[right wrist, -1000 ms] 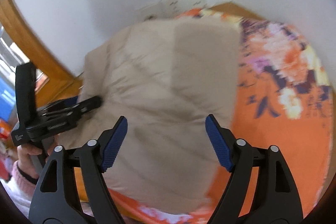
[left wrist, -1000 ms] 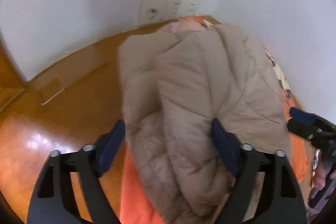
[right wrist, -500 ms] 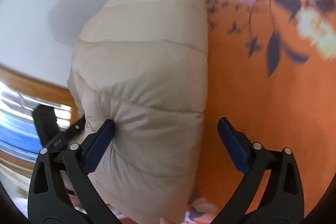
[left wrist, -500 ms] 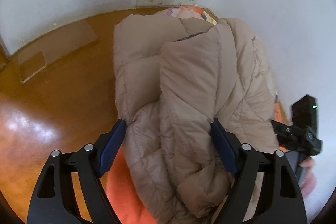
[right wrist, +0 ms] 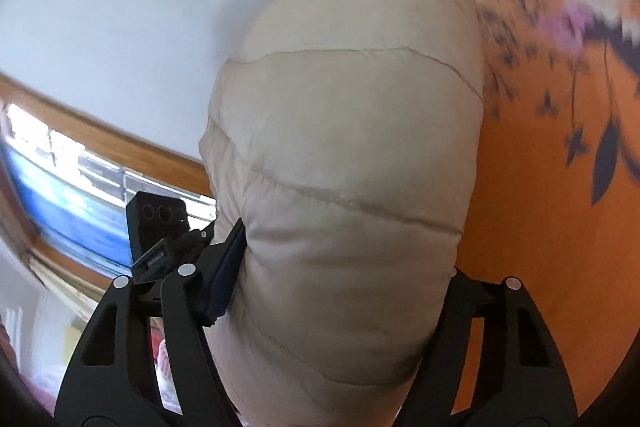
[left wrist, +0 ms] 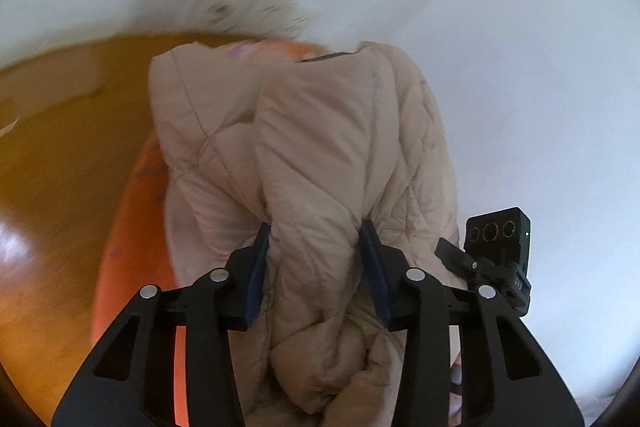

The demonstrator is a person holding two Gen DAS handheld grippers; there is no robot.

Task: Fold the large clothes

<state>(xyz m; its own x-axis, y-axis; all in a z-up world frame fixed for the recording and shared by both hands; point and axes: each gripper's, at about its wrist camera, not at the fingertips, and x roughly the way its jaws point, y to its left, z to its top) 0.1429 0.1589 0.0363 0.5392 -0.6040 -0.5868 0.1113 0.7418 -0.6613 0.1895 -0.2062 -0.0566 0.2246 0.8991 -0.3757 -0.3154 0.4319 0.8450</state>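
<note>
A beige quilted puffer jacket [left wrist: 332, 147] lies bundled on an orange floral bedspread [left wrist: 132, 235]. My left gripper [left wrist: 316, 259] is closing, and its blue pads [left wrist: 258, 267] pinch a thick fold at the bundle's near end. In the right wrist view the jacket [right wrist: 352, 155] fills the space between the fingers of my right gripper [right wrist: 340, 279]. Those jaws are closing too. The left pad [right wrist: 226, 271] dents the padding, while the right pad is hidden behind the fabric. Each gripper shows at the edge of the other's view: the right gripper [left wrist: 498, 255] and the left gripper [right wrist: 160, 231].
A white wall [left wrist: 520, 67] runs close behind the jacket, with wall sockets [left wrist: 248, 11] low on it. Brown wooden floor [left wrist: 60, 147] lies left of the bed. A wood-framed window [right wrist: 80, 179] stands at the left of the right wrist view, and orange bedspread [right wrist: 540, 227] at its right.
The left jaws have narrowed from wide apart onto a fold of the jacket. The right gripper has moved in over the jacket's end and rolled, and its jaws have narrowed onto it.
</note>
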